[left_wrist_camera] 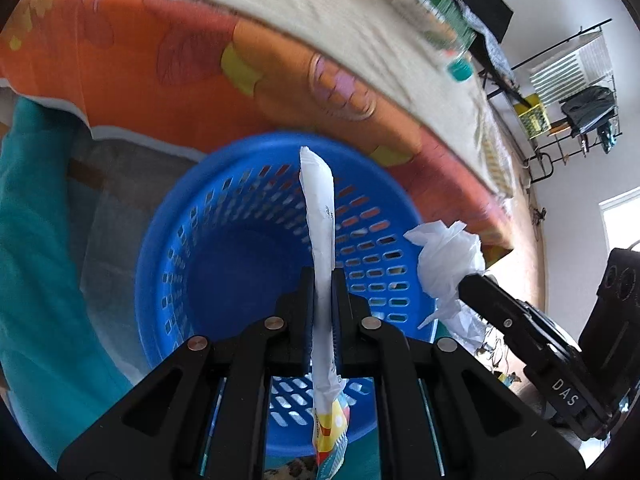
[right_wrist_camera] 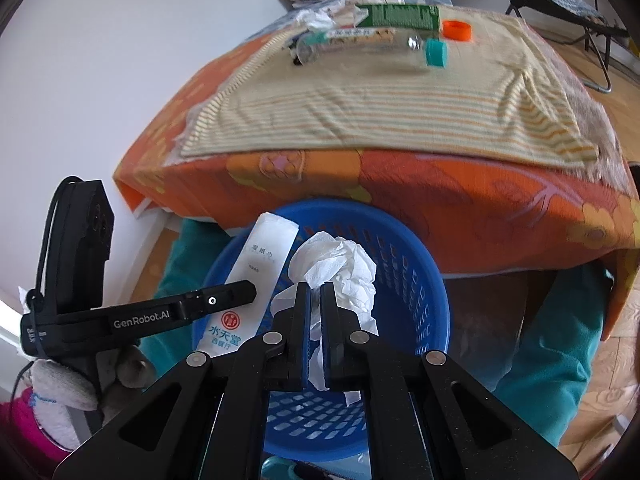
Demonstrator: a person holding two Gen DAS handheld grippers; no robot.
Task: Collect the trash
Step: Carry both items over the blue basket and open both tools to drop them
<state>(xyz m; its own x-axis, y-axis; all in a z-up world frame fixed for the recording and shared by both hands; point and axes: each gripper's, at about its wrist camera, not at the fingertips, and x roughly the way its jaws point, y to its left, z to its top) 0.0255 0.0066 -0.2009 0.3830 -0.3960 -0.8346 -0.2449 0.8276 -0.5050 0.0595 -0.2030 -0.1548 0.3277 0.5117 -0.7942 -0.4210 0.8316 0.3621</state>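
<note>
- The left gripper [left_wrist_camera: 323,280] is pressed together on a long white wet-wipe packet [left_wrist_camera: 320,216], pinching it edge-on so the packet stands up between the jaws and its coloured printed end hangs below them.
- In the right wrist view the same packet [right_wrist_camera: 260,276] shows its flat face with printed characters and a round red logo, held by the left gripper [right_wrist_camera: 250,292] at the near-left rim of the basket.
- The right gripper [right_wrist_camera: 316,292] is pinched on a crumpled white tissue [right_wrist_camera: 340,268]; part of the tissue bulges beyond the fingertips and a strip trails down between the jaws.
- From the left wrist view the tissue [left_wrist_camera: 448,268] and the right gripper [left_wrist_camera: 466,282] sit at the right rim of the basket.
- A blue plastic basket [left_wrist_camera: 224,264] with slotted walls stands on the floor just below both grippers; what shows of its inside looks bare. In the right wrist view the basket [right_wrist_camera: 416,280] lies right beside the front edge of the bed.
- The bed, far of the basket, has an orange flowered sheet [right_wrist_camera: 460,200] and a striped cloth [right_wrist_camera: 360,112] on top.
- On the far part of the cloth lie a clear bottle with a teal cap [right_wrist_camera: 436,53], an orange cap [right_wrist_camera: 457,31], a green carton [right_wrist_camera: 400,16] and more crumpled paper [right_wrist_camera: 316,20].
- A gloved hand [right_wrist_camera: 60,388] holds the left gripper's handle at the near left.
</note>
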